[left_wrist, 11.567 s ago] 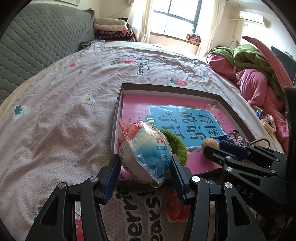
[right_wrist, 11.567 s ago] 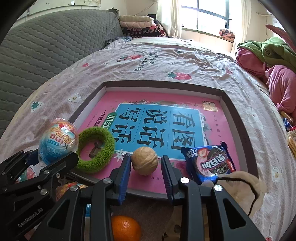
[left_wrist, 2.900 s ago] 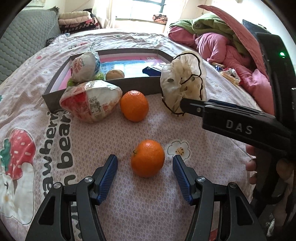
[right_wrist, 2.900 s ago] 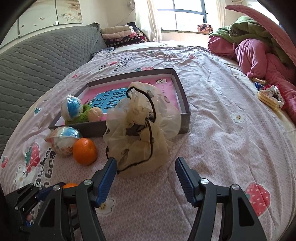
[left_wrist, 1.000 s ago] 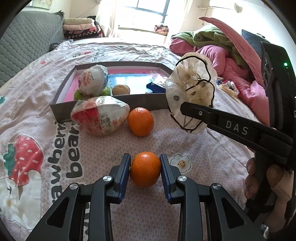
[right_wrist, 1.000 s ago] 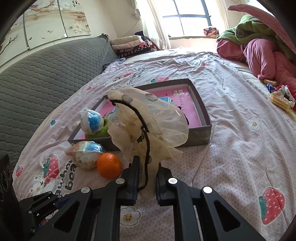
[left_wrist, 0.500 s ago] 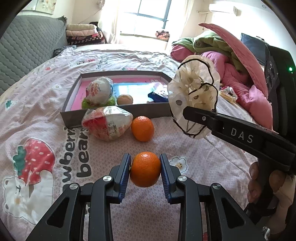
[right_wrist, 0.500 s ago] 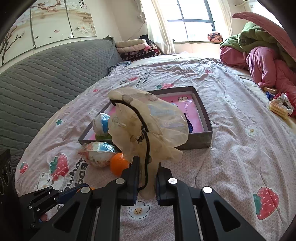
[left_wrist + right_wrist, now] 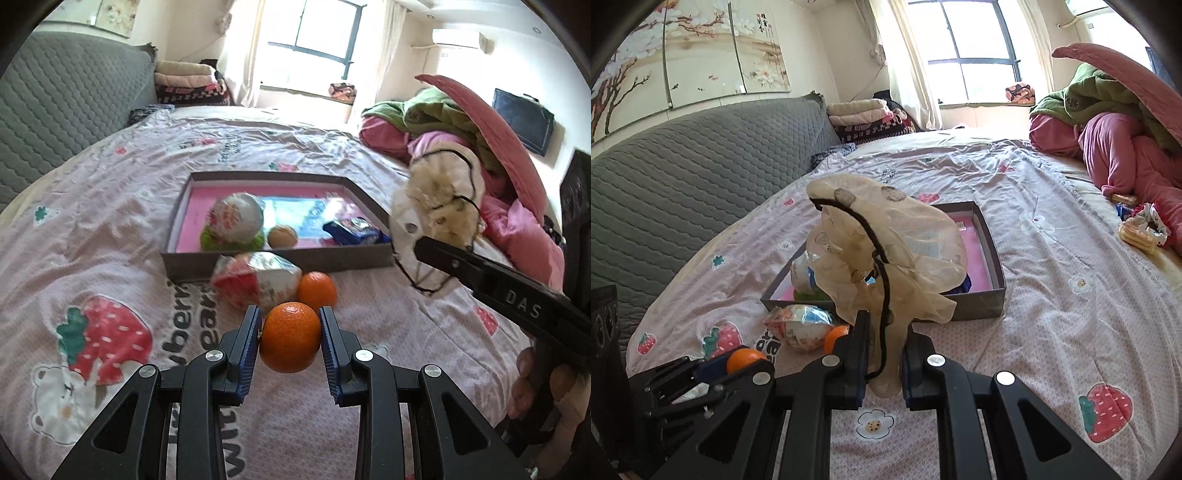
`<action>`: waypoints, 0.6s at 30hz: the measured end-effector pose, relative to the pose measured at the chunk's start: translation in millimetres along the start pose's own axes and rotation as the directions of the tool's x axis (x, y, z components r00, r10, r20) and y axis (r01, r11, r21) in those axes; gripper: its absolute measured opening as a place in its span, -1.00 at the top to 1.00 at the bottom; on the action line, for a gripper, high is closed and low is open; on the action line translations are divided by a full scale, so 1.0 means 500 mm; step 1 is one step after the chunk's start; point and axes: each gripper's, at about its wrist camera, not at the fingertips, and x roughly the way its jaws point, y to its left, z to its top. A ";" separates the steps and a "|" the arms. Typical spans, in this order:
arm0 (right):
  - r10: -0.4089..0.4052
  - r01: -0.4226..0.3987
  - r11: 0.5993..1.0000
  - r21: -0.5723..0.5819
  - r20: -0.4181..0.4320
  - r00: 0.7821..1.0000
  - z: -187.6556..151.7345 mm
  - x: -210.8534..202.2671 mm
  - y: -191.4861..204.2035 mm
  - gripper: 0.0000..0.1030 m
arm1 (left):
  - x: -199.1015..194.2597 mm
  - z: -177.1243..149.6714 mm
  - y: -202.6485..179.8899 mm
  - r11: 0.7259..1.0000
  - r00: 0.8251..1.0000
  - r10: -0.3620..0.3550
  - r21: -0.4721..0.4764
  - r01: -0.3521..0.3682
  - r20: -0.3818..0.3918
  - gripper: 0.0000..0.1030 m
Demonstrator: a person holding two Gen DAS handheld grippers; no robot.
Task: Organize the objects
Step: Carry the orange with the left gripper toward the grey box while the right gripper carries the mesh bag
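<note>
On the right claw's (image 9: pixel 419 245) black arm, white letters read "DAS".

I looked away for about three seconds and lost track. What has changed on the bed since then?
The left gripper closed on the near orange and lifted it off the sheet. The right gripper shut on the cream hair bonnet and raised it too. Unchanged: the second orange and wrapped ball lie in front of the box, whose contents are as before.
</note>
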 end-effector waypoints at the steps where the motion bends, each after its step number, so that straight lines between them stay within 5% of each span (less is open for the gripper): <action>1: 0.000 0.000 1.000 0.001 0.005 1.000 0.001 -0.001 0.001 0.72 | -0.001 0.003 0.004 1.000 1.000 0.003 -0.003 -0.003 0.002 0.37; 18: 0.007 -0.008 1.000 0.011 0.077 0.997 0.006 -0.002 -0.005 0.72 | 0.011 0.027 0.062 0.998 0.999 0.043 -0.054 -0.042 0.028 0.37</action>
